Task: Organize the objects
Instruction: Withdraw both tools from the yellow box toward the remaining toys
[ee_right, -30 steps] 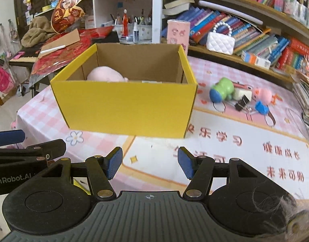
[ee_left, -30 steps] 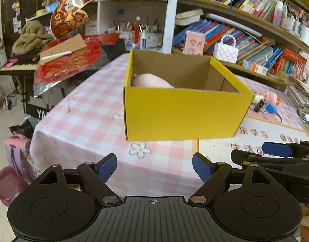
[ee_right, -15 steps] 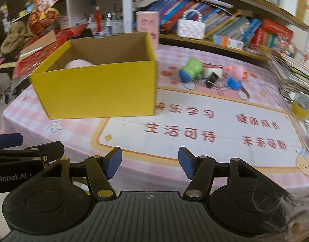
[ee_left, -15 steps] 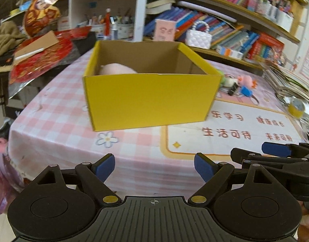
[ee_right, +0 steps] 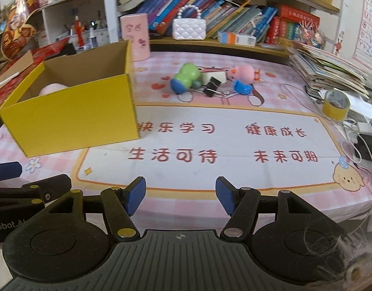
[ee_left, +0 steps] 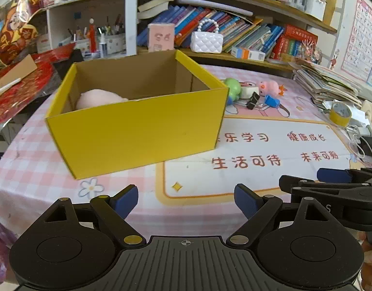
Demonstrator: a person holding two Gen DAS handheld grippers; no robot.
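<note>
Only the right wrist view shows the pink cup (ee_right: 135,37) behind the yellow box (ee_right: 72,117).

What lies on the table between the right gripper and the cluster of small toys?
Only bare printed mat: nothing stands between the right gripper and the green toy, as the right wrist view shows.

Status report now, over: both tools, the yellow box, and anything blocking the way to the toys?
Left tool open, empty. Right tool open, empty. Yellow box holds one pink item; green toy, pink pig toy, binder clip outside it. Path clear.
</note>
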